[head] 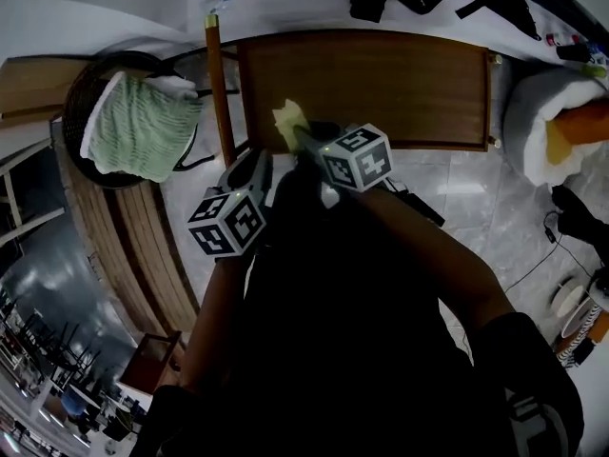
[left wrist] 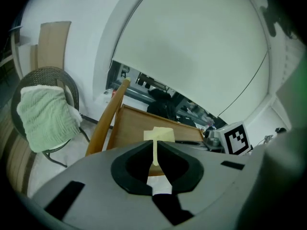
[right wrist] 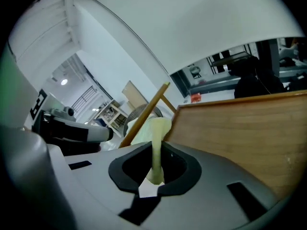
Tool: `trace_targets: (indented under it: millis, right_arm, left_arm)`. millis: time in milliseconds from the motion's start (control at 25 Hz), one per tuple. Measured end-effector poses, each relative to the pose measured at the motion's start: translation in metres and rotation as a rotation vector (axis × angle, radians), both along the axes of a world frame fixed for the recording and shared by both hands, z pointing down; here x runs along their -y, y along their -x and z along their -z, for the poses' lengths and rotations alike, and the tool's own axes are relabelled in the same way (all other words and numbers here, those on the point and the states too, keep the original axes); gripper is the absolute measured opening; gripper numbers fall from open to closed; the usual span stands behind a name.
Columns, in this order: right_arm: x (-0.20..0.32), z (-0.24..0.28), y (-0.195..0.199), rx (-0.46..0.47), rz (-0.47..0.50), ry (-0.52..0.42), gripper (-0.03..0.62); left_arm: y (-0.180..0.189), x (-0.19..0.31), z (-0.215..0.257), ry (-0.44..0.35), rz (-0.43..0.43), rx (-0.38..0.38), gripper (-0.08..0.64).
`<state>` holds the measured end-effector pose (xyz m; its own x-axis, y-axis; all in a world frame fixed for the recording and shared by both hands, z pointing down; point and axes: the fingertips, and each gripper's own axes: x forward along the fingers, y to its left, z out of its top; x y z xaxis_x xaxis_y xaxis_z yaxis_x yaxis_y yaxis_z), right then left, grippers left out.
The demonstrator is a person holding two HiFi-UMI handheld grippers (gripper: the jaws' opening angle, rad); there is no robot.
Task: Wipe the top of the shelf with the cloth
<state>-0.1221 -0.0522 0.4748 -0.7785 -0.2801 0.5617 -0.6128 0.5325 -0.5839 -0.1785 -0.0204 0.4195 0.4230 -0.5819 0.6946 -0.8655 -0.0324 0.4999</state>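
Pinching the cloth (head: pixel 289 120) from both sides: clamped tight on a thin fold in the right gripper (right wrist: pixel 156 164), nipped the same way on an edge in the left gripper (left wrist: pixel 155 157). Held at the near left corner of the shelf (head: pixel 381 84), pale yellow against the brown top; cannot tell whether touching the wood. Off to the left, well apart: a chair (head: pixel 90 84) with a green towel (head: pixel 143 127) draped over it.

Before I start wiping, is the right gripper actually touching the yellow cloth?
Touching. The right gripper view shows the cloth pinched between the closed jaws of the right gripper, with its free end sticking up above them.
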Motion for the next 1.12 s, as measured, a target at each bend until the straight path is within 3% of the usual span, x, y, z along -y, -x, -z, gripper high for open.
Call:
trace_targets:
  millis: [280,440,600,720,880,1120]
  right_arm:
    - [-0.015,-0.046,0.058,-0.025,-0.011,0.109,0.044]
    - [-0.019,-0.078,0.076,-0.078,0.001,0.126,0.044]
    - [-0.022,-0.099,0.092,-0.116,0.013,0.155,0.044]
    - [-0.021,-0.111,0.098,-0.143,0.026,0.164,0.044]
    - [-0.020,-0.121,0.095,-0.186,0.043,0.155,0.044]
    - [-0.021,-0.133,0.088,-0.288,0.107,0.121,0.044]
  left_arm:
    - [0.021,0.003,-0.019,0.050,-0.021,-0.078,0.011]
    - [0.029,0.010,-0.024,0.032,-0.077,-0.061,0.011]
    - [0.034,0.011,-0.033,0.058,-0.104,-0.094,0.011]
    - [0.035,0.010,-0.036,0.050,-0.143,-0.070,0.011]
    - [0.032,0.009,-0.038,0.066,-0.133,-0.111,0.011]
    - [0.026,0.009,-0.041,0.060,-0.159,-0.109,0.011]
